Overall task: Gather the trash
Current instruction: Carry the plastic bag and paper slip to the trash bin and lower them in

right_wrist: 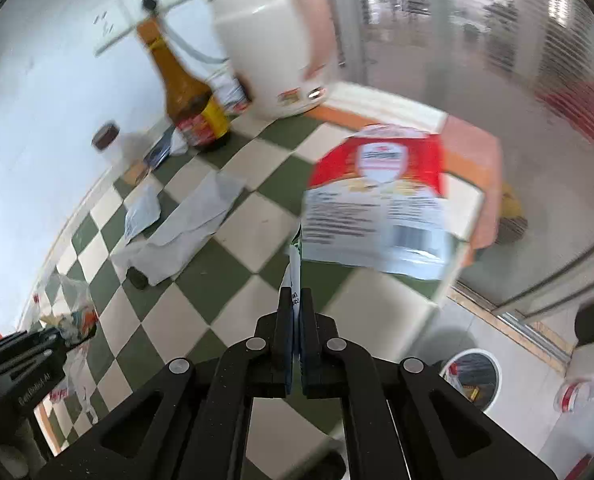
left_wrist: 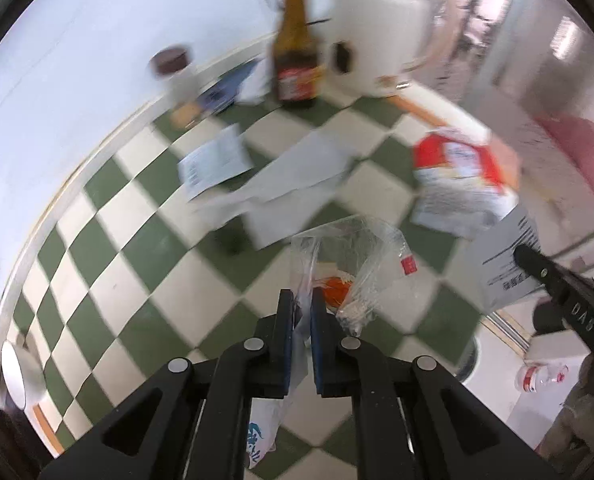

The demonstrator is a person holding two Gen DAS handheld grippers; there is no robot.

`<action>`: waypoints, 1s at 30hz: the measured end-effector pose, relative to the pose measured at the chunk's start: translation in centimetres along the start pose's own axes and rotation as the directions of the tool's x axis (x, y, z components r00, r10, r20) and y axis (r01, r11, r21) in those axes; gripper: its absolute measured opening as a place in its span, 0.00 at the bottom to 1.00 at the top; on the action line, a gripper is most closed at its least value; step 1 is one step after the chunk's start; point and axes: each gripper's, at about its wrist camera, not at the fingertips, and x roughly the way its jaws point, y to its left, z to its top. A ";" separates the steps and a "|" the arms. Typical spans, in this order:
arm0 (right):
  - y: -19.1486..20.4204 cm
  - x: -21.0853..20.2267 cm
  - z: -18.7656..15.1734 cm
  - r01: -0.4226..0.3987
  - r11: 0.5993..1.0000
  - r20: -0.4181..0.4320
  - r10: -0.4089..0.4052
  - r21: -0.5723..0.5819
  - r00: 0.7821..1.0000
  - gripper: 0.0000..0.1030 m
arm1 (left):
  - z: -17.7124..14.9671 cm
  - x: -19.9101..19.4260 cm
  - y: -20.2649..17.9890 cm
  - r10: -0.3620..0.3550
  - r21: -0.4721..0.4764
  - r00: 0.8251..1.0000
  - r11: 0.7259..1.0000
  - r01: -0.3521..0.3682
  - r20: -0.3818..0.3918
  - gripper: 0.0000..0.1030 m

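My left gripper [left_wrist: 303, 300] is shut on a clear plastic bag [left_wrist: 353, 256] with orange scraps inside, held above the green and white checked table [left_wrist: 145, 264]. My right gripper [right_wrist: 295, 300] is shut on a white paper slip [right_wrist: 293, 276], edge-on between the pads, and shows at the right of the left wrist view [left_wrist: 553, 280]. A red and white snack packet [right_wrist: 381, 196] lies just beyond the slip; it also shows in the left wrist view [left_wrist: 461, 180]. Crumpled white paper [right_wrist: 185, 224] lies mid-table. The left gripper with its bag [right_wrist: 73, 312] shows at the left of the right wrist view.
A brown sauce bottle [right_wrist: 189, 96], a white rice cooker [right_wrist: 273, 52] and a dark-lidded jar [right_wrist: 109, 140] stand at the back of the table. A round bin with trash [right_wrist: 473, 376] stands on the floor to the right, beside a plastic bottle [right_wrist: 581, 396].
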 end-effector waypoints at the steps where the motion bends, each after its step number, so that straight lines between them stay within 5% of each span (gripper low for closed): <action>1: -0.9 -0.5 -0.1 0.005 1.000 0.007 -0.005 0.018 1.000 0.02 | 0.5 0.0 -0.7 -0.009 0.014 1.000 1.000 0.009 0.006 0.05; 9: -12.5 -6.4 -3.4 0.075 0.972 0.076 -0.094 0.221 0.993 0.02 | 1.2 -2.0 -12.5 -0.127 0.209 0.992 0.970 0.121 0.018 0.05; 18: -28.4 -10.2 -9.9 0.182 0.861 0.026 -0.220 0.474 0.975 0.02 | -2.1 -0.3 -28.4 -0.228 0.430 0.969 0.869 0.245 -0.093 0.05; 25: -39.2 -7.8 -16.5 0.194 0.755 -0.051 -0.208 0.627 0.977 0.02 | -6.3 5.8 -39.3 -0.229 0.511 0.947 0.800 0.314 -0.225 0.05; 30: -46.8 -2.3 -23.2 0.193 0.675 -0.117 -0.157 0.712 0.981 0.02 | -9.7 13.9 -45.0 -0.213 0.477 0.914 0.799 0.366 -0.344 0.05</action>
